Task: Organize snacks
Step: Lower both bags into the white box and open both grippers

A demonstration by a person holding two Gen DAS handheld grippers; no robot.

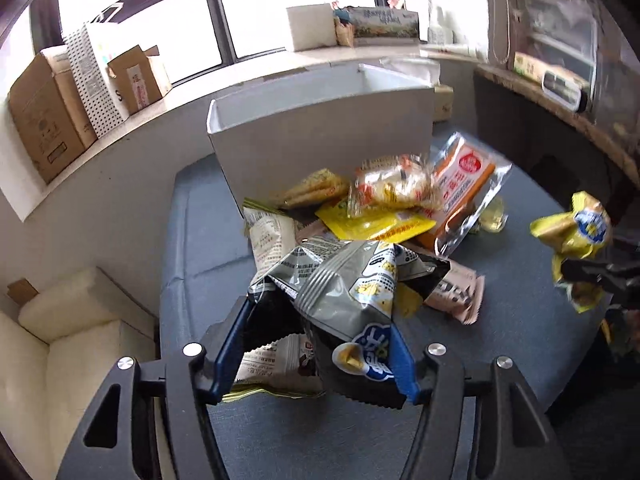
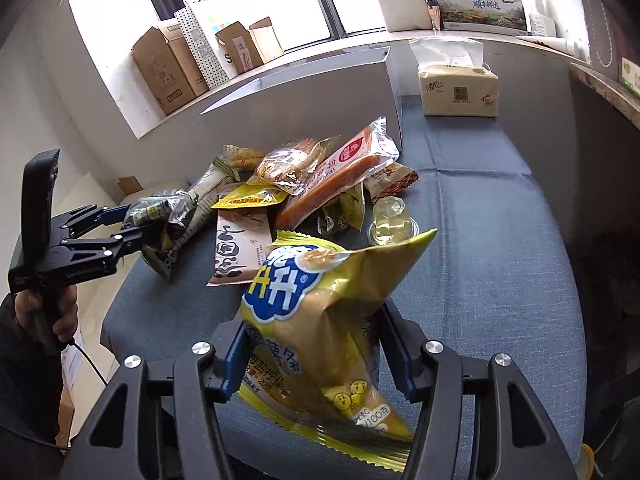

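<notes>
Grippers both loaded | left gripper (image 1: 320, 344) fingers clamp grey bag (image 1: 352, 288) | right gripper (image 2: 320, 364) fingers clamp yellow bag (image 2: 320, 320) | white box (image 1: 320, 136) stands beyond both, at desk (image 2: 500, 260) far edge

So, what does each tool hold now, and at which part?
The left tool grips the grey chip bag around its crumpled lower half. The right tool grips the yellow chip bag across its lower middle. Both bags are lifted above the table.

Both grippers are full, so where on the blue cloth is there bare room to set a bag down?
Bare cloth lies right of the jelly cup, up to the tissue pack. The near left corner is also bare. Crowded: the snack pile before the white box.
</notes>
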